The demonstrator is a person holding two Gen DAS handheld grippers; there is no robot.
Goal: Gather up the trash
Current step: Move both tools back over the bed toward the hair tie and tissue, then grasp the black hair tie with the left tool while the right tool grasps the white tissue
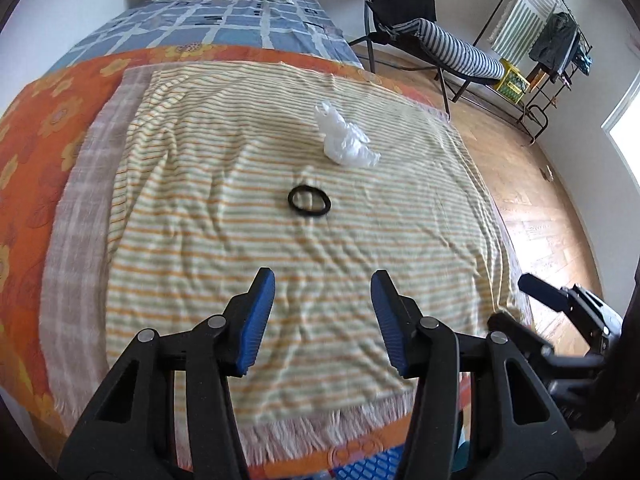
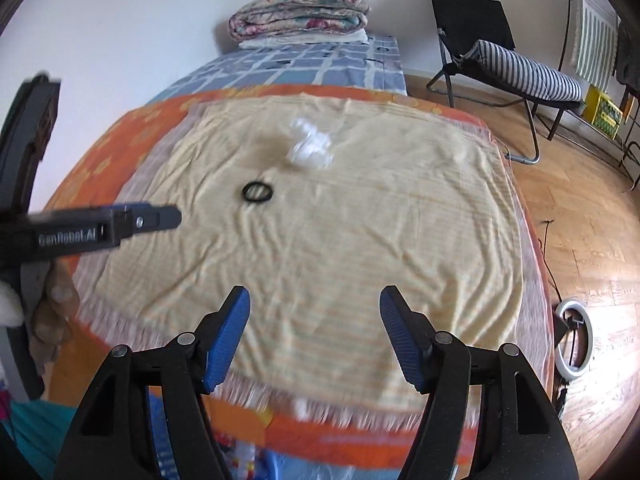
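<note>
Where the left gripper (image 2: 160, 218) enters mid-left, its body reads "GenRobot.AI". Both grippers gape empty, right gripper (image 2: 314, 304) wider. Crumpled white wad (image 1: 344, 138), black ring (image 1: 309, 200) on striped towel (image 1: 200, 220).

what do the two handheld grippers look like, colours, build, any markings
Both are black plastic clamp-style tools. The left gripper and right gripper each have two angled fingers with ribbed blue pads and round silver pivot pins. Triangular cut-outs lighten the black arms. Seen from the right wrist view, the left tool's side carries white lettering, blurred but reading roughly GenRobot.AI. No cables are visible on either.
</note>
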